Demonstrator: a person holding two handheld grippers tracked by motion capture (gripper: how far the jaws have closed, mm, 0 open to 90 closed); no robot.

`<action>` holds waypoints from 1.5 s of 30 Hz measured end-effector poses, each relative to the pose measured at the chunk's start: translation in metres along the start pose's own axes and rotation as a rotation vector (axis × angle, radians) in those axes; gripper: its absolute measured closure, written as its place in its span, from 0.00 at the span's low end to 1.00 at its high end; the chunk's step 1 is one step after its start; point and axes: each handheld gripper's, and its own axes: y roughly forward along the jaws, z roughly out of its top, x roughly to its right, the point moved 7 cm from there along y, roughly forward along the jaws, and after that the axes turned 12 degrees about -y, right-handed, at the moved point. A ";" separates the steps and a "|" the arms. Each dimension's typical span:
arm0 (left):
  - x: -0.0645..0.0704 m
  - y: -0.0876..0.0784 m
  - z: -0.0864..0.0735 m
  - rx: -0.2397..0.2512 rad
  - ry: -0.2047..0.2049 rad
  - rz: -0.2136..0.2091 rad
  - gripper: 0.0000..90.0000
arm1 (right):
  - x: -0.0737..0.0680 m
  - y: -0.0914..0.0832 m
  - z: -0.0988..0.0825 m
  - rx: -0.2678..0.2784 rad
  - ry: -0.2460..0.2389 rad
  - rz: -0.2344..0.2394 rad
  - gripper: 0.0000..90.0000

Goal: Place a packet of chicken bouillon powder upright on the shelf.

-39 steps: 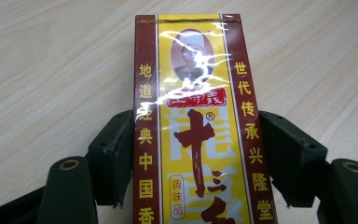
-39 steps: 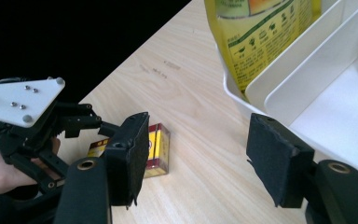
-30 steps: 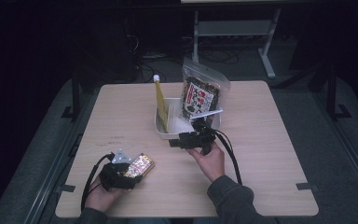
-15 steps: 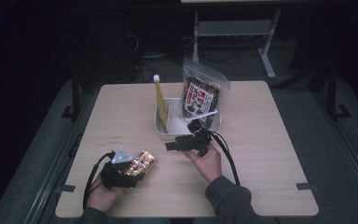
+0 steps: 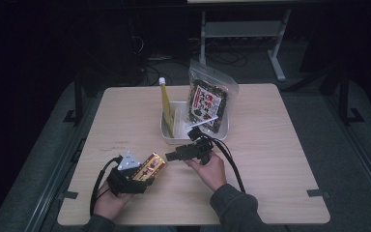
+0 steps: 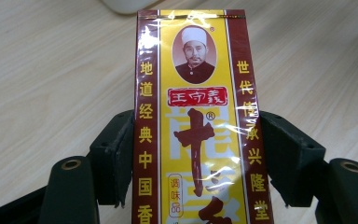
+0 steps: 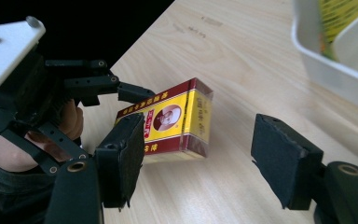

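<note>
A red-and-yellow box [image 5: 151,166] with Chinese print and a portrait sits near the table's front left, with my left gripper [image 5: 143,171] shut on it. In the left gripper view the two black pads press on the long sides of the box [image 6: 196,116], which lies just above the wood. To its right, my right gripper [image 5: 170,156] points left at the box's end. It stands open in its own view [image 7: 200,163], with the box [image 7: 177,123] a short way beyond its jaws and nothing between them.
A white tray [image 5: 171,136] stands at the table's middle, just behind the right hand. It holds an upright yellow packet [image 5: 165,104] and a clear snack bag [image 5: 207,104]. The tray's rim [image 7: 335,70] is at the upper right of the right gripper view.
My right gripper has edged a little to the left, away from the tray and toward the box. The left hand and the box have stayed put.
</note>
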 end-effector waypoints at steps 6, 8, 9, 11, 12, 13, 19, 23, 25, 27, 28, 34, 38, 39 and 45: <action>0.006 0.000 0.004 0.021 0.016 -0.011 0.35 | -0.001 0.007 -0.003 -0.024 0.027 0.040 0.38; 0.009 0.000 0.006 0.031 0.018 -0.016 0.35 | -0.002 0.009 -0.003 -0.027 0.033 0.051 0.38; 0.009 -0.001 0.006 0.032 0.023 -0.018 0.35 | -0.002 0.010 -0.004 -0.027 0.039 0.062 0.39; 0.012 -0.001 0.008 0.041 0.027 -0.022 0.35 | -0.002 0.011 -0.004 -0.031 0.050 0.071 0.40; 0.013 -0.001 0.008 0.044 0.029 -0.025 0.35 | -0.001 0.012 -0.005 -0.031 0.054 0.077 0.41; 0.014 -0.001 0.009 0.045 0.031 -0.028 0.35 | -0.001 0.013 -0.005 -0.032 0.061 0.082 0.42; 0.019 0.000 0.012 0.065 0.031 -0.040 0.35 | -0.001 0.018 -0.007 -0.049 0.091 0.128 0.47; 0.023 0.000 0.013 0.076 0.043 -0.047 0.36 | -0.003 0.018 -0.008 -0.053 0.110 0.155 0.51; 0.024 -0.001 0.014 0.083 0.045 -0.049 0.35 | -0.004 0.018 -0.008 -0.059 0.118 0.165 0.54; 0.024 -0.002 0.015 0.088 0.047 -0.051 0.35 | -0.004 0.018 -0.008 -0.062 0.125 0.171 0.56; 0.025 -0.001 0.015 0.091 0.045 -0.054 0.35 | -0.004 0.018 -0.008 -0.061 0.126 0.170 0.57; 0.027 -0.002 0.017 0.108 0.052 -0.049 0.35 | -0.003 0.016 -0.007 -0.057 0.151 0.191 0.59; 0.027 -0.002 0.017 0.110 0.056 -0.050 0.35 | -0.003 0.015 -0.007 -0.061 0.162 0.194 0.60; 0.027 -0.002 0.017 0.109 0.057 -0.050 0.35 | -0.003 0.015 -0.007 -0.060 0.164 0.196 0.61; 0.026 0.002 0.016 0.097 0.062 -0.039 0.35 | -0.004 0.010 -0.003 -0.050 0.204 0.220 0.70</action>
